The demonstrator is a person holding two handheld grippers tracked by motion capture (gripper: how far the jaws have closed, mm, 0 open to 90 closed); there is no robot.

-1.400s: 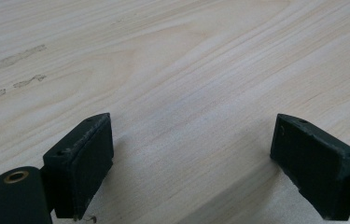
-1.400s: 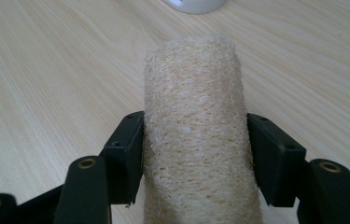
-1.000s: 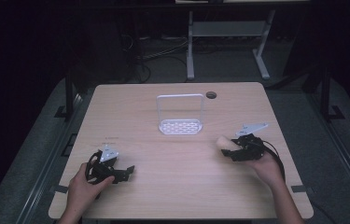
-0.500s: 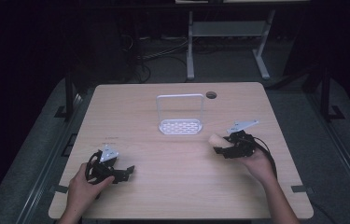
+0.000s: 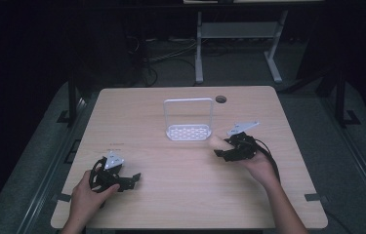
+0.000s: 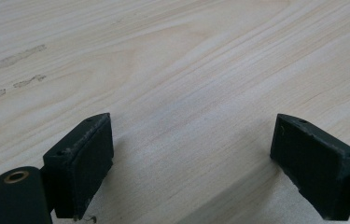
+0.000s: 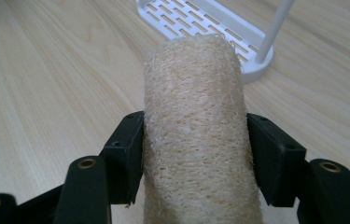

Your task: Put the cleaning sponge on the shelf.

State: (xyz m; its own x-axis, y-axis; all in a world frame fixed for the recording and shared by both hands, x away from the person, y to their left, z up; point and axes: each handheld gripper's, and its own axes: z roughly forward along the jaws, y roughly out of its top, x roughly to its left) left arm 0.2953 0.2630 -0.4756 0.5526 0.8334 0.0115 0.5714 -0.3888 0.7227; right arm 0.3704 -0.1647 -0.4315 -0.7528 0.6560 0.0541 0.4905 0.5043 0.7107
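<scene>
A tan loofah roll (image 7: 196, 126) sits between the jaws of my right gripper (image 7: 195, 156), which is shut on it, both pads pressing its sides. In the high view the right gripper (image 5: 225, 147) hovers just right of a white slotted rack (image 5: 189, 131) with a tall wire handle, the loofah (image 5: 217, 141) pointing toward the rack's right corner. In the right gripper view the rack's base (image 7: 200, 23) lies just beyond the loofah's tip. My left gripper (image 5: 131, 179) rests low at the table's near left, open, with bare wood between its jaws (image 6: 191, 158).
The light wooden table (image 5: 180, 195) carries a round cable hole (image 5: 220, 99) at its far edge. A metal stand (image 5: 234, 34) and cables lie on the dark floor behind. Bare wood spans the space between the two hands.
The right hand has carried the loofah left and away from the person, toward the rack's right corner. The left hand has kept still.
</scene>
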